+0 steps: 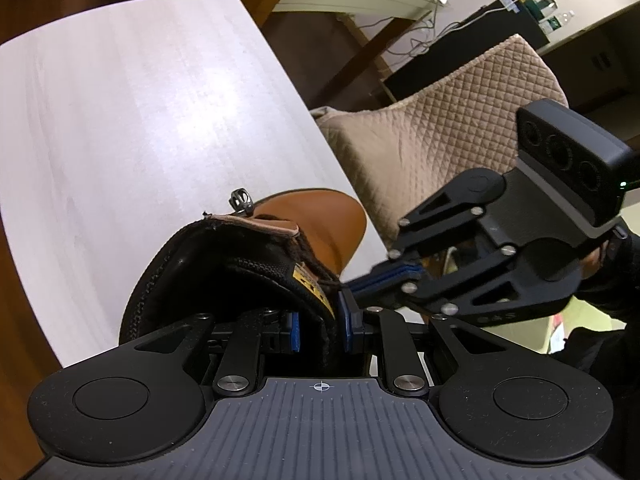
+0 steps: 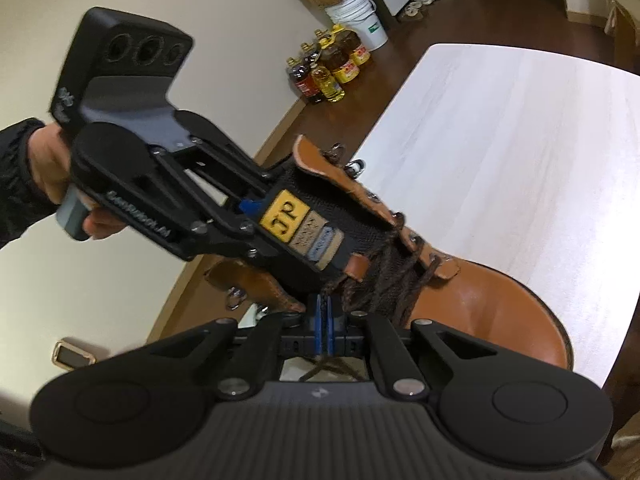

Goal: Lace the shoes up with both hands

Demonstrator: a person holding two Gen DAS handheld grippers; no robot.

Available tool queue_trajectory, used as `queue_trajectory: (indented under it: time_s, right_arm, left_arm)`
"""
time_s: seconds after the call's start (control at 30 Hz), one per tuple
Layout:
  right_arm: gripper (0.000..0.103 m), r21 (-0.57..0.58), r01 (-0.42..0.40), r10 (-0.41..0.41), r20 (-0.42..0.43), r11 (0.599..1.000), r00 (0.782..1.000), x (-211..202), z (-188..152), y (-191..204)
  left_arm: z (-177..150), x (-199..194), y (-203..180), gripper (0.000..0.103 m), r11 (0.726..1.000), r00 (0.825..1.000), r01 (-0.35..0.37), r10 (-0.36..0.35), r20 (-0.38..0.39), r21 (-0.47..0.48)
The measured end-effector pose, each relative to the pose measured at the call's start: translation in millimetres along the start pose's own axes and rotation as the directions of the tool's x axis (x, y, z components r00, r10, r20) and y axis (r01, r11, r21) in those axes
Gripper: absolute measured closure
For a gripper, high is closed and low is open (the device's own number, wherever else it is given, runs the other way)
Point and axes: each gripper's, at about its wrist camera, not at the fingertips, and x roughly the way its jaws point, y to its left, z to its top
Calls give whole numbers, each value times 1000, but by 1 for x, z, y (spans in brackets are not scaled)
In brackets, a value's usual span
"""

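A tan leather boot (image 1: 320, 220) with a black mesh tongue (image 1: 256, 272) stands at the edge of a white table (image 1: 140, 120). My left gripper (image 1: 320, 322) is shut on the boot's tongue, its blue pads on either side of it. In the right wrist view the left gripper (image 2: 256, 210) holds the tongue (image 2: 320, 216) by its yellow label. My right gripper (image 2: 325, 320) is shut on the dark brown lace (image 2: 380, 280), close under the tongue. In the left wrist view the right gripper (image 1: 360, 282) comes in from the right, at the lace (image 1: 320, 276).
A quilted beige chair (image 1: 440, 128) stands beside the table on the right. Metal lace hooks (image 1: 241, 202) stick up from the boot's collar. Oil bottles (image 2: 328, 64) and a white bucket (image 2: 360, 16) stand on the floor by the wall.
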Motion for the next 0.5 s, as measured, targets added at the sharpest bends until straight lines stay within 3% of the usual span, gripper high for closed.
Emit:
queue_trajectory:
  time_s: [0.27,0.5]
  right_arm:
    - [96,-39,4,-5,-28,999,1000,19,18,1]
    - [92,82,-72,75,-25,994,997,8,14,-19]
  left_arm:
    - [-4,0,4,85,1000,1000,-6,6,-9,-7]
    - [-3,-2,8,86,1000,1000,0,0,9,-24]
